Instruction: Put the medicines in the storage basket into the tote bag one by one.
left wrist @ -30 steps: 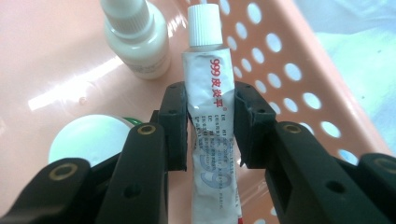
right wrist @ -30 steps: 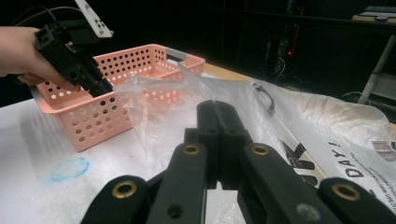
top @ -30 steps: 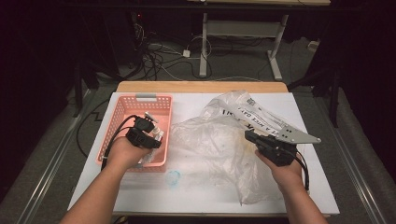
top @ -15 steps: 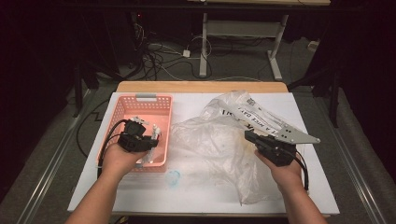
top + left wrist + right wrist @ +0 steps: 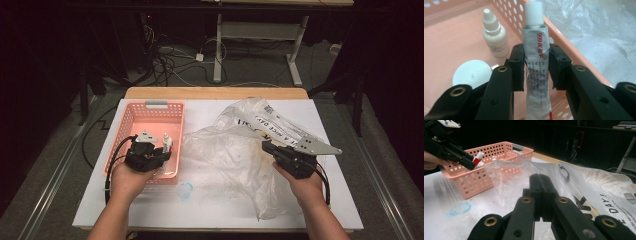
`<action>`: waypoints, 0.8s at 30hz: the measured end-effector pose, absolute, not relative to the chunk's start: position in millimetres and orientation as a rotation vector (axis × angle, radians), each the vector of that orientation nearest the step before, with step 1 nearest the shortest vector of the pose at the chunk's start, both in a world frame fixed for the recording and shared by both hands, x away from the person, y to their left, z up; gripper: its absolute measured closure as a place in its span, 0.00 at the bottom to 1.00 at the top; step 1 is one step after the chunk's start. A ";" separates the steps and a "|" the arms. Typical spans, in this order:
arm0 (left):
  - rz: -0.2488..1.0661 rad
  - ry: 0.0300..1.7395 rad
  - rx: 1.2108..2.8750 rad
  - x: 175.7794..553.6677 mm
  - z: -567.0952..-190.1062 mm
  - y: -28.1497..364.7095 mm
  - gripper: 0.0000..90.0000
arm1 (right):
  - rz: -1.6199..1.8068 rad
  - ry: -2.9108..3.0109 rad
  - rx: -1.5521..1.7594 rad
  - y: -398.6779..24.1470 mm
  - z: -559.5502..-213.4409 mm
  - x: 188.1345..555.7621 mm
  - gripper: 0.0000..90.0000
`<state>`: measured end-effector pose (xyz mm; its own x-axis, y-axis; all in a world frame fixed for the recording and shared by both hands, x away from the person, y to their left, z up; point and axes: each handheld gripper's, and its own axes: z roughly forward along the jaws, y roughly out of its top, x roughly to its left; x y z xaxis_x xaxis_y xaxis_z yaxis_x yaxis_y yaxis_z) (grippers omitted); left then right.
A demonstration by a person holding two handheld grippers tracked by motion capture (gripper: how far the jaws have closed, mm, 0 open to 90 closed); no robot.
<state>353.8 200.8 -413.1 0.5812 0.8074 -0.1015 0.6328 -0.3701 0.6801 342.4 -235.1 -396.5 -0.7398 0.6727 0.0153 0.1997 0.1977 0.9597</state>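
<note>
left tongs (image 5: 536,66) clamped on a silver ointment tube (image 5: 537,62), pads pressing both flat sides of its body about midway. tube runs along the tongs, white ribbed cap (image 5: 533,13) at the far end beyond the fingertips, crimped tail back between the arms of the tongs. red print on the tube faces the camera.

in the high view the left tongs (image 5: 162,150) are over the near right part of the pink basket (image 5: 131,120), tube (image 5: 167,143) sticking up from them, just inside the basket's right wall. the right gripper view has the tube's cap (image 5: 479,155) above the basket rim (image 5: 506,148), so the tube is held up in the air over the basket, not lying in it.

in the basket under the tube: a small white dropper bottle (image 5: 494,33), upright, and a round white lid (image 5: 472,75) nearer the camera, both left of the tube in the left gripper view and apart from it.

right tongs (image 5: 541,192) fully closed, pads together, nothing visible between them. they sit over the clear plastic bag (image 5: 227,155) spread on the white tabletop (image 5: 210,210), right of the basket, well apart from the tube. a faint blue ring mark (image 5: 185,190) on the tabletop just in front of the basket.
</note>
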 end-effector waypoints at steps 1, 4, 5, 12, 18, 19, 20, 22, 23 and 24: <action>0.335 1.140 2.111 352.4 -413.8 201.8 0.74 | 1.562 2.068 0.816 -235.5 -396.5 342.4 1.00; 0.341 1.131 2.086 349.7 -415.3 205.1 0.74 | 1.555 2.067 0.815 -236.7 -396.2 342.0 1.00; 0.343 1.127 2.080 349.1 -415.7 206.1 0.74 | 1.556 2.064 0.812 -237.3 -396.1 342.3 1.00; 0.366 1.108 2.024 344.6 -418.9 210.8 0.74 | 1.555 2.057 0.814 -239.5 -394.6 340.9 1.00; 0.406 1.097 2.012 340.4 -417.6 207.4 0.74 | 1.561 2.057 0.805 -240.3 -394.0 339.8 1.00; 0.409 1.093 2.004 339.9 -417.0 208.0 0.74 | 1.561 2.054 0.803 -240.6 -393.7 339.7 1.00; 0.414 1.099 1.993 339.3 -416.6 208.2 0.74 | 1.563 2.054 0.806 -241.0 -393.4 339.4 1.00; 0.423 1.098 1.976 337.8 -415.3 209.9 0.74 | 1.566 2.051 0.806 -241.6 -392.9 339.1 1.00; 0.427 1.098 1.969 337.0 -414.4 210.7 0.74 | 1.564 2.050 0.806 -241.9 -392.6 339.1 1.00; 0.431 1.096 1.961 336.3 -413.7 211.4 0.74 | 1.565 2.049 0.807 -242.1 -392.5 339.1 1.00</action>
